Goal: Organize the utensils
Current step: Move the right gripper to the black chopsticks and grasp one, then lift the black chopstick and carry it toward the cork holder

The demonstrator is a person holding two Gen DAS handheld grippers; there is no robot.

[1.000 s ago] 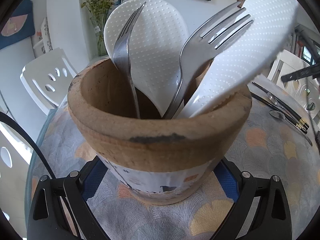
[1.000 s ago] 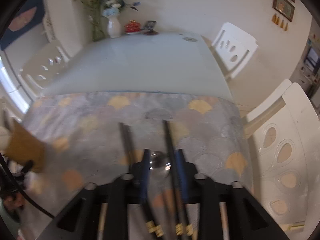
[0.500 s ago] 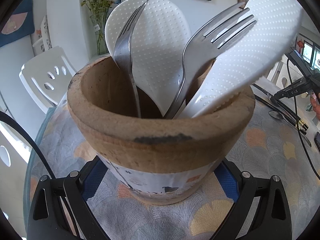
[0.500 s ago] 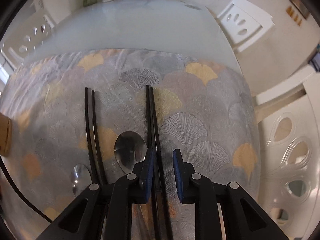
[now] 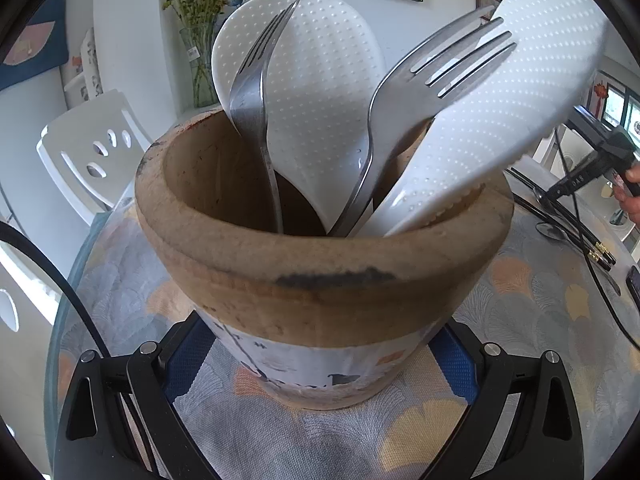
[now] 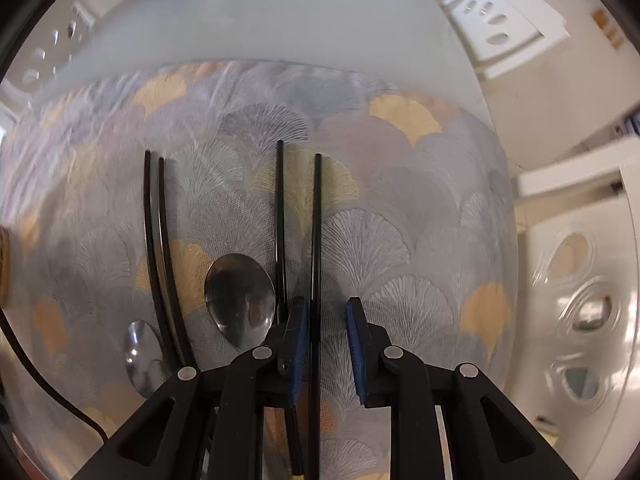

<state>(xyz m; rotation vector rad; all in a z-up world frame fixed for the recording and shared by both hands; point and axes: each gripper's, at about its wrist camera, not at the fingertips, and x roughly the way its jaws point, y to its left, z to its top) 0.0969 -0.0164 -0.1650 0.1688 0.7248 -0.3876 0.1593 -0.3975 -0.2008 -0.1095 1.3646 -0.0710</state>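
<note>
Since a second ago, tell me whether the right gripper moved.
Yes. The right gripper came down toward the tablecloth, now straddling one chopstick.

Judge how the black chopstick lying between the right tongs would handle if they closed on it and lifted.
The chopstick looks thin, straight and glossy, so probably stiff and light but slippery. The right tongs straddle it well along its length from the tip, so it may pivot and droop. Its partner lies outside the pads and would likely stay on the tablecloth.
</note>
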